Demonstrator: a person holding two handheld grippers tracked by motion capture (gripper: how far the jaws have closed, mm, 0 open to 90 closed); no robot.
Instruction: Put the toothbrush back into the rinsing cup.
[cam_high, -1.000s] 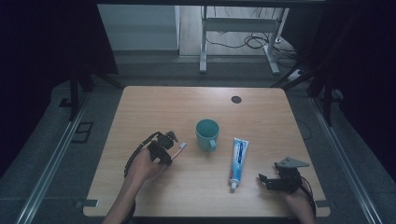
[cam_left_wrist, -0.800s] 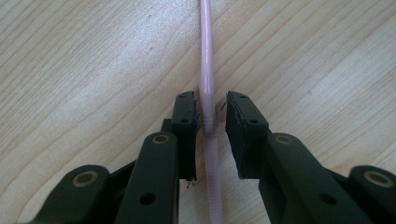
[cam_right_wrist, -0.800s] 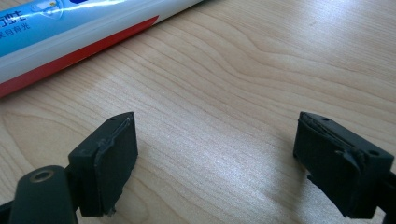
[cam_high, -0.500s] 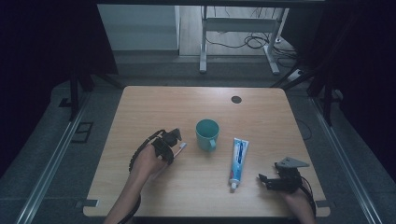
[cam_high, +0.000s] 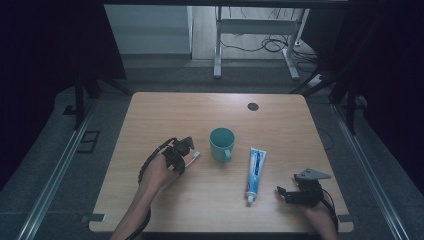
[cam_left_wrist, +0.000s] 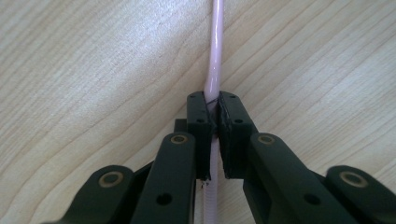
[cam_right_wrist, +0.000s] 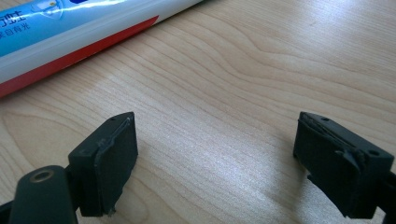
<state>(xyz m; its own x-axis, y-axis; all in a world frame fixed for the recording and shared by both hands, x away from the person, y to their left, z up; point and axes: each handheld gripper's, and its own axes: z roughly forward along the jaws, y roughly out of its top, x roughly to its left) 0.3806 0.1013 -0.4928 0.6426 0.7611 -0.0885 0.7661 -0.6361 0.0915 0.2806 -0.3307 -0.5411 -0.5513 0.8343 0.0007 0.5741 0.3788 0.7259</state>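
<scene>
My left gripper (cam_high: 181, 151) lies on the table (cam_high: 165, 110) left of a teal cup (cam_high: 222, 143). Its jaws have just been closing, and the pads now pinch the pale pink handle of a toothbrush (cam_left_wrist: 215, 56) lying flat on the wood. In the left gripper view the left gripper (cam_left_wrist: 213, 101) shows the handle running up between the pads. The toothbrush's white end (cam_high: 195, 156) pokes out toward the cup. A blue, white and red toothpaste tube (cam_high: 255, 171) lies right of the cup. My right gripper (cam_high: 283, 192) rests open just right of the tube's cap, with bare wood between the jaws of the right gripper (cam_right_wrist: 215, 140) and the toothpaste tube (cam_right_wrist: 70, 32) beyond.
A dark round grommet (cam_high: 253, 106) sits near the table's far right edge. Behind the table stand a metal frame (cam_high: 255, 30) and floor cables. Dark surroundings flank both sides.
The left hand has shifted slightly toward the cup, low over the toothbrush. The right hand has kept still.
</scene>
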